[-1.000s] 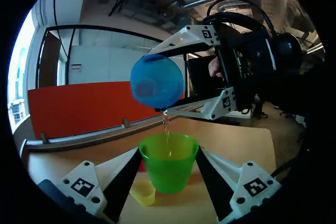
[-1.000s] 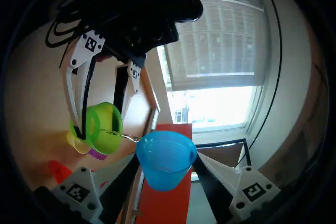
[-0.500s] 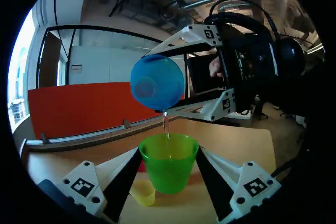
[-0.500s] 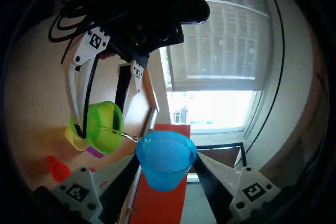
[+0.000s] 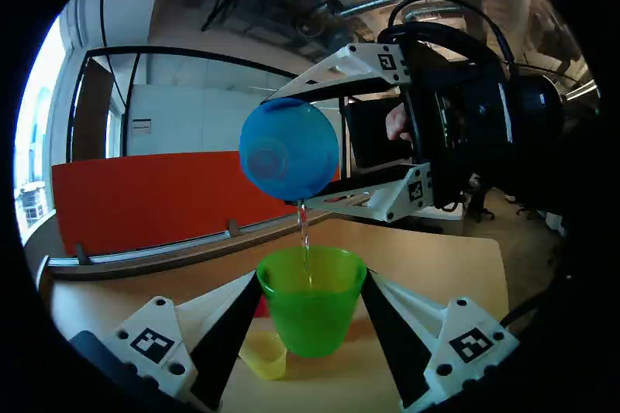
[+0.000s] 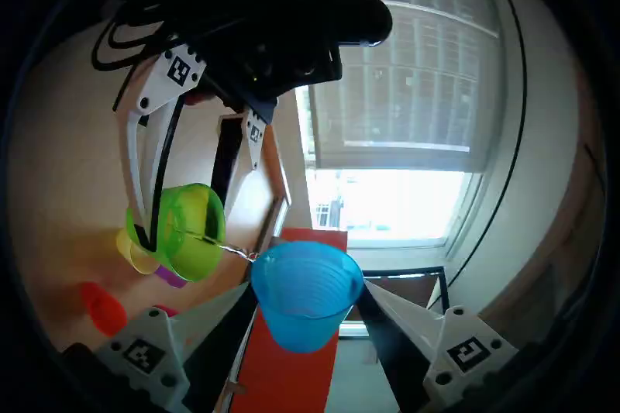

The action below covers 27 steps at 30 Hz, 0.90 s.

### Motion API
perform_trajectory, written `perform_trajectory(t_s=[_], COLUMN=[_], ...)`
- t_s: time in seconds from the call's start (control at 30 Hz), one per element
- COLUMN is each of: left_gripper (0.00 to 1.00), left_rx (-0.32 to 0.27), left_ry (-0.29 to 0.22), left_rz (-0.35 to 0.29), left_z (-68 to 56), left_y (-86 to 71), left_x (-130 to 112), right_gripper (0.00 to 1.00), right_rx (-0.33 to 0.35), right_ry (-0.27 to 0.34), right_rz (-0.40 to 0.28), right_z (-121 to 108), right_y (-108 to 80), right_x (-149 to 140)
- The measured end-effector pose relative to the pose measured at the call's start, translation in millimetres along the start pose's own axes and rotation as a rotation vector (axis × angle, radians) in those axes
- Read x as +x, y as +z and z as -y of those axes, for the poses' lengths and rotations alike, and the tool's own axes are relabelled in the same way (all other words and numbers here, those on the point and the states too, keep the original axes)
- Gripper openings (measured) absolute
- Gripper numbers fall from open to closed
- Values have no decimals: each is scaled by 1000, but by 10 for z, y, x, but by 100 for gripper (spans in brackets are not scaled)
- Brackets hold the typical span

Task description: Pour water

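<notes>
Left gripper view: mid-pour, blue cup tipped above green cup, thin water stream dropping inside the rim.
Left to right: small yellow cup on the table just beside the green cup; left gripper clamped narrow on the green cup, upright; can't tell if it rests on the table. Right gripper clamped on the blue cup. Risks as I judge them: more tilt fattens the stream and it overshoots the rim; either hand drifting sideways wets the table and yellow cup. Right gripper view adds a red cup, a purple cup and the blue cup's inside; the left gripper view gives the stream's landing spot.
</notes>
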<state>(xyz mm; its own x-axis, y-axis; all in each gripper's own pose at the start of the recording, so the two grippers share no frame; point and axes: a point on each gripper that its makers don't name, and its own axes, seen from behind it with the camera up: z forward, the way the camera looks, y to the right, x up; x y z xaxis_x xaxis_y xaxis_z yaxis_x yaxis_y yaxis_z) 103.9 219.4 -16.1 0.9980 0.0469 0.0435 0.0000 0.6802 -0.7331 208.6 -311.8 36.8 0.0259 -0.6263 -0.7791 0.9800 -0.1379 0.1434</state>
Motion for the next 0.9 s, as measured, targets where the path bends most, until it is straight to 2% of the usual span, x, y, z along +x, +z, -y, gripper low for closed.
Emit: perform_trajectory(t_s=[0.9], left_gripper=[87], left_rx=[3], left_ry=[-1], left_rz=[-6], left_z=[10], left_y=[-20], left_x=[40], right_gripper=[90], right_rx=[3], right_ry=[-57], right_rz=[2], right_z=[48], right_y=[-80], right_x=[204])
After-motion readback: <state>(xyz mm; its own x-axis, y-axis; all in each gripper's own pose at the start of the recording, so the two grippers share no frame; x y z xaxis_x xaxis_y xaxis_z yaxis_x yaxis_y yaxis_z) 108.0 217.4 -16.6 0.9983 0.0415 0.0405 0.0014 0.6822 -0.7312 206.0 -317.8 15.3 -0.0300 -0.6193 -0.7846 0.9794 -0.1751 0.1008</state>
